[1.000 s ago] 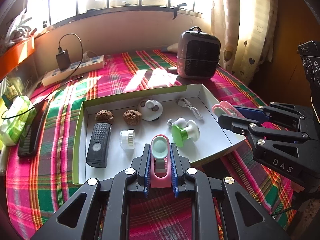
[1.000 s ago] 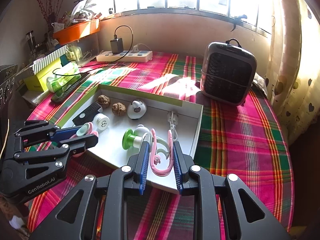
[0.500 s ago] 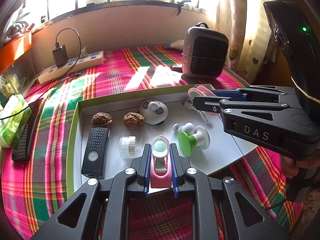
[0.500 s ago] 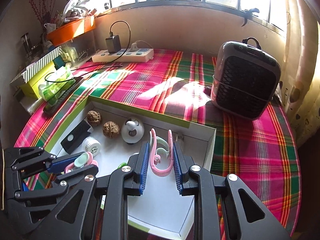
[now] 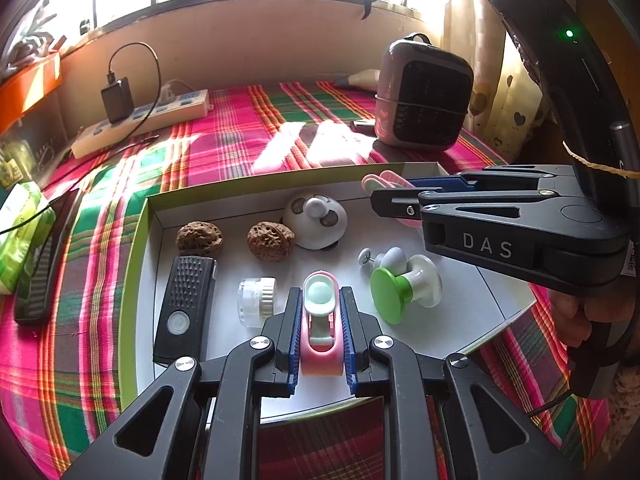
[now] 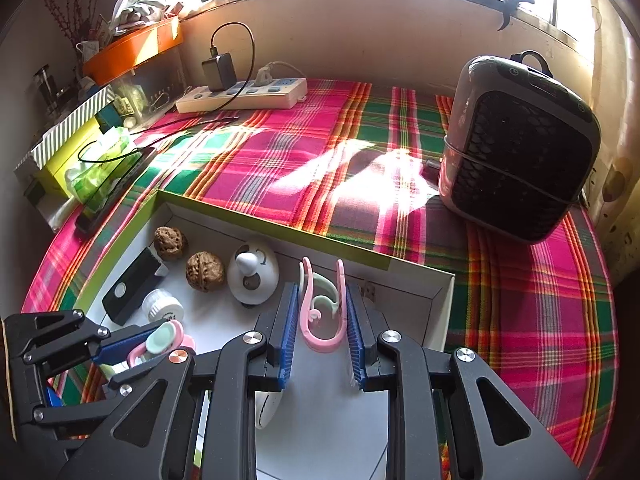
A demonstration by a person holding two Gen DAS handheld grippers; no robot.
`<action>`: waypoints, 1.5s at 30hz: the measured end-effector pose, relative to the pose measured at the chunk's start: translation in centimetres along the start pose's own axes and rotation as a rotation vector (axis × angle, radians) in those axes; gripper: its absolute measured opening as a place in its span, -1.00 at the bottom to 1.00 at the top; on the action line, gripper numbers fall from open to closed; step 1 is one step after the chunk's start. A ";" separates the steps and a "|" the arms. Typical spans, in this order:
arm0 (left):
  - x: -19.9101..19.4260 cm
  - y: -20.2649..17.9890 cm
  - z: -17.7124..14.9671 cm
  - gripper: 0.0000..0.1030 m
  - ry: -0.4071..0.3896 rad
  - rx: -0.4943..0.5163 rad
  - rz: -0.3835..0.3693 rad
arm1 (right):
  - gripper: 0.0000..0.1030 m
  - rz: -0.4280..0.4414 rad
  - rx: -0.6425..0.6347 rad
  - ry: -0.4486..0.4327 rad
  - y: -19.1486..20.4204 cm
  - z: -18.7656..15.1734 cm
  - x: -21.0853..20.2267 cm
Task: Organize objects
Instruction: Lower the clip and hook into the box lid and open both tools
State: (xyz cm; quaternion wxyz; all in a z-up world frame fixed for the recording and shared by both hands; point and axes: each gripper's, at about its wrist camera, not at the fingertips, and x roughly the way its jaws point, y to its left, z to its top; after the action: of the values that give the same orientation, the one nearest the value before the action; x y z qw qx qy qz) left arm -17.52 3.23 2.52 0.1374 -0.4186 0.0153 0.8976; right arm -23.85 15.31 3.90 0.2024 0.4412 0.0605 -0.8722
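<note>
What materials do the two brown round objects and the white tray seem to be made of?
The two brown objects look like walnuts: hard, matte, deeply wrinkled shells. The white tray is probably cardboard: thin, flat folded walls, matte white inside, green outer edge.

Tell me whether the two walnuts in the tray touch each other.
Apart. The left wrist view shows bare white tray floor between the left walnut and the right walnut.
</note>
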 end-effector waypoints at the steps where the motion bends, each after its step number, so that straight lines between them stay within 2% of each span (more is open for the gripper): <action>1: 0.1 0.0 0.0 -0.69 0.002 0.000 0.002 | -0.53 0.001 -0.001 0.000 0.0 0.0 0.1; 17: 1.5 0.3 0.0 -0.69 0.028 -0.005 0.002 | -0.53 0.006 -0.018 0.051 0.4 0.3 2.2; 39: 1.5 0.3 0.1 -0.68 0.029 -0.007 0.004 | -0.52 -0.006 -0.027 0.065 0.8 0.1 2.5; 43: 1.4 0.4 0.0 -0.58 0.029 -0.007 0.010 | -0.52 -0.002 -0.024 0.069 0.8 0.0 2.4; 45: 1.4 0.4 0.0 -0.45 0.028 -0.007 0.026 | -0.52 -0.002 -0.015 0.068 0.7 -0.1 2.4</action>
State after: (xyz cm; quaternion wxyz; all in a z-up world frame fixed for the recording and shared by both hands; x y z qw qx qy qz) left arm -18.50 3.13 1.40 0.1242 -0.4315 0.0195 0.8933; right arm -24.74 13.95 2.03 0.2025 0.4691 0.0746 -0.8564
